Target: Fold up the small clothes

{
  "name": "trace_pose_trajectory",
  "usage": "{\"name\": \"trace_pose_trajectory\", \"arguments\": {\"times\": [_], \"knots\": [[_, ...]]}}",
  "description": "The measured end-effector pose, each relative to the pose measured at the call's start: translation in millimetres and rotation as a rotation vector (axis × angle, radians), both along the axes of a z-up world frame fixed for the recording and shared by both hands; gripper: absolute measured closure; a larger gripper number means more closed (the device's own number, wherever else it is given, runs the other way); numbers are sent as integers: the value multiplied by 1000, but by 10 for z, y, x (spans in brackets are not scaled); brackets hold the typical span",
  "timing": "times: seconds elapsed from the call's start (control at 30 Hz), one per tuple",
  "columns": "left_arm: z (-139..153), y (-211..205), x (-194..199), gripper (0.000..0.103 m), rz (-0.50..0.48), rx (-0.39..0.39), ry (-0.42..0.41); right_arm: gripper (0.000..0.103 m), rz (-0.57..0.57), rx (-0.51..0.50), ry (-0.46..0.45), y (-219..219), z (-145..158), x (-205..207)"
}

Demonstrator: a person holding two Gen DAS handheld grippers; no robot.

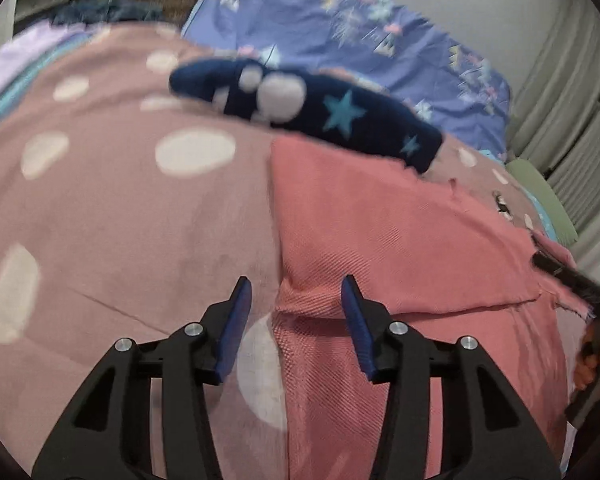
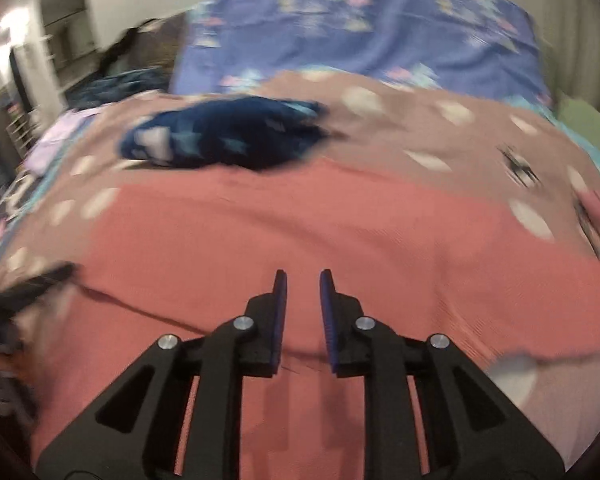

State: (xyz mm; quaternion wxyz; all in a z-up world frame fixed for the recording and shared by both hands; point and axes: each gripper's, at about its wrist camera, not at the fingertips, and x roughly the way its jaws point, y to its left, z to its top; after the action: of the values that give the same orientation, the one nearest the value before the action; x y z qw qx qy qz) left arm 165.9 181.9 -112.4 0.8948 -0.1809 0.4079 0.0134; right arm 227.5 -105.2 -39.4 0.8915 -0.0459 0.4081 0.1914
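Note:
A salmon-pink cloth [image 1: 400, 232] lies spread on a dusty-pink polka-dot bedspread [image 1: 120, 208]. My left gripper [image 1: 296, 288] is open, its fingers straddling the cloth's left edge where a small fold bunches up. In the right wrist view the same cloth [image 2: 300, 224] fills the foreground. My right gripper [image 2: 303, 280] hovers over it with its jaws a small gap apart and nothing between them. It also shows at the right edge of the left wrist view [image 1: 572, 280], at the cloth's right edge. A navy garment with stars [image 1: 320, 116] lies behind the cloth [image 2: 228, 136].
A purple patterned sheet [image 1: 360, 32] covers the far bed. A lilac item [image 1: 20, 60] lies far left, a green item [image 1: 540, 196] at the right bed edge. Curtains hang at right. Dark clothes [image 2: 116, 84] pile at back left.

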Motion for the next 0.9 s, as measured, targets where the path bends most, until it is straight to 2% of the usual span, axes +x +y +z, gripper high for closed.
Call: {"name": "trace_pose_trajectory", "arguments": {"times": [0.13, 0.23, 0.3, 0.43, 0.5, 0.53, 0.57, 0.6, 0.63, 0.67, 0.73, 0.83, 0.9], "knots": [[-26, 63, -43, 52, -21, -48, -42, 84, 171, 36, 32, 700, 142, 120], [-72, 130, -68, 53, -23, -101, -61, 81, 261, 21, 60, 1279, 115, 290], [-74, 133, -76, 53, -27, -117, -68, 80, 300, 22, 117, 1705, 23, 417], [-69, 156, -104, 53, -39, -149, -81, 68, 341, -7, 200, 2299, -178, 599], [-73, 159, -106, 53, -54, -163, -85, 59, 344, -50, 199, 2504, -262, 635], [-75, 154, -108, 55, -60, -167, -86, 51, 341, -77, 203, 2599, -322, 675], [-77, 148, -107, 57, -67, -171, -86, 51, 339, -96, 213, 2666, -367, 701], [-83, 139, -102, 65, -77, -177, -86, 58, 335, -129, 234, 2749, -462, 751], [-91, 138, -95, 89, -81, -181, -83, 97, 317, -163, 233, 2804, -540, 774], [-109, 142, -89, 97, -80, -185, -72, 98, 279, -203, 190, 2841, -578, 807], [-140, 160, -82, 97, -50, -181, -39, 100, 273, -129, 195, 2816, -544, 870], [-100, 80, -83, 97, -29, -96, -27, 99, 247, -16, 227, 2703, -596, 971], [-100, 63, -82, 94, -30, -73, -19, 96, 266, 29, 224, 2636, -627, 973]]}}
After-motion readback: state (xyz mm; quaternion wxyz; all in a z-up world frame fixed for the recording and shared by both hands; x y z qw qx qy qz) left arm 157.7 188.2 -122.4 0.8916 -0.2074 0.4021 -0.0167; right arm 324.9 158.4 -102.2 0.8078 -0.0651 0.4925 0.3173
